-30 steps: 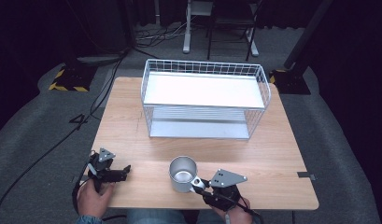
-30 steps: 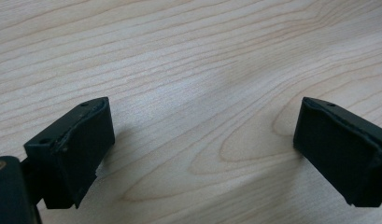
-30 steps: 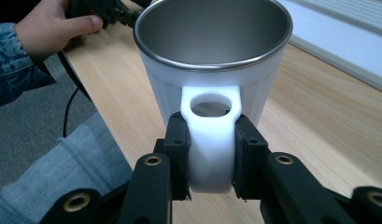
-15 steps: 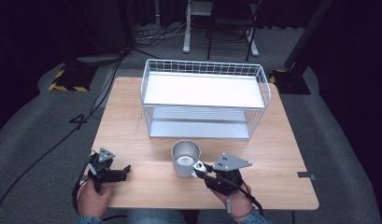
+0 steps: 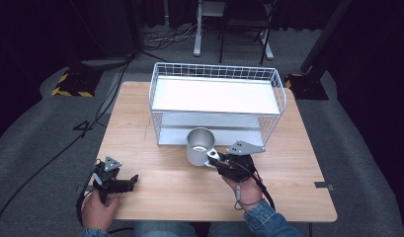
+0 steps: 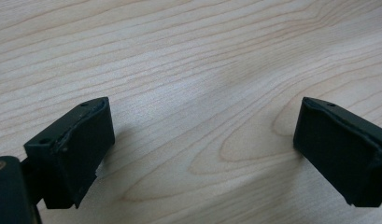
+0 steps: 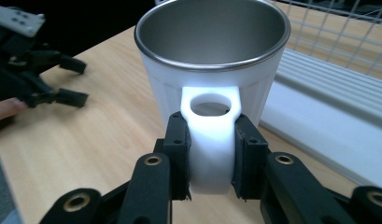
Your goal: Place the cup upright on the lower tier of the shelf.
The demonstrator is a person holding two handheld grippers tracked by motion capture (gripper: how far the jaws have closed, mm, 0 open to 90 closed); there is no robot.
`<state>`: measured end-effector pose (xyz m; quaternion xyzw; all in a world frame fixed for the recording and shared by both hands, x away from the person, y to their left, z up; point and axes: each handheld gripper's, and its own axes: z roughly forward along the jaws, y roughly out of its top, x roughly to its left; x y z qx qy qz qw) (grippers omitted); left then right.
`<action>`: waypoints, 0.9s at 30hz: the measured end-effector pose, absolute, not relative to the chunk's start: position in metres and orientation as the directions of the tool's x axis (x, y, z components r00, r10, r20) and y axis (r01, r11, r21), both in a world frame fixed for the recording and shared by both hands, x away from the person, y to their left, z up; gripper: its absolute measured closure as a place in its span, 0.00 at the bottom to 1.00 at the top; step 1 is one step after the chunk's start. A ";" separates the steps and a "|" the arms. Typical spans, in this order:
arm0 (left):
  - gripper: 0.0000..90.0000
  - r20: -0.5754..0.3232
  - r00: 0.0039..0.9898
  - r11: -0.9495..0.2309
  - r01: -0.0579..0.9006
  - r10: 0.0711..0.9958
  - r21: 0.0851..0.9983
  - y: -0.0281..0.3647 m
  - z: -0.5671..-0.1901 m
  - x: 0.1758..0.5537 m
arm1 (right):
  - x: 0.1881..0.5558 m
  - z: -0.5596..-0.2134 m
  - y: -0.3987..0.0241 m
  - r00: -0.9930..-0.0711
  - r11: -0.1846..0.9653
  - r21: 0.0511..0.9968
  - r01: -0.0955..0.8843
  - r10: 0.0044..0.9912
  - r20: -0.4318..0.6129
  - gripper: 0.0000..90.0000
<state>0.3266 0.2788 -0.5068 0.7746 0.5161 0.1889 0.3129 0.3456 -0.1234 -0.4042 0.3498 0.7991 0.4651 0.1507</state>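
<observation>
Two black tongs are at work: the right tongs (image 7: 209,158) clamp the white handle of the white steel-lined mug (image 5: 200,146), carried just before the white wire basket (image 5: 217,74). Left tongs (image 5: 134,179) rest wide near the wooden table's (image 5: 155,148) front left corner. Next, I judge, lift it over the rim.

In the right gripper view, the mug (image 7: 212,70) hid its own base behind the handle (image 7: 211,140) clamped by the 2 jaws. The wire rack (image 7: 338,42) beside the mug was cut off by the top and right edges.
</observation>
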 end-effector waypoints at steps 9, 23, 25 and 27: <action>0.06 -0.030 0.396 -0.272 0.681 0.918 0.680 0.279 -0.507 0.327 | 0.376 -0.404 -0.128 -0.658 0.299 0.858 0.417 0.751 0.058 0.79; 0.06 -0.030 0.396 -0.272 0.681 0.918 0.680 0.279 -0.507 0.327 | 0.416 -0.419 -0.131 -0.567 0.267 0.864 0.427 0.824 0.025 0.79; 0.06 -0.030 0.396 -0.272 0.681 0.918 0.680 0.279 -0.507 0.327 | 0.420 -0.421 -0.132 -0.557 0.260 0.863 0.432 0.830 0.029 0.79; 0.06 -0.030 0.396 -0.271 0.681 0.918 0.680 0.279 -0.507 0.327 | 0.425 -0.424 -0.132 -0.548 0.258 0.863 0.434 0.836 0.025 0.79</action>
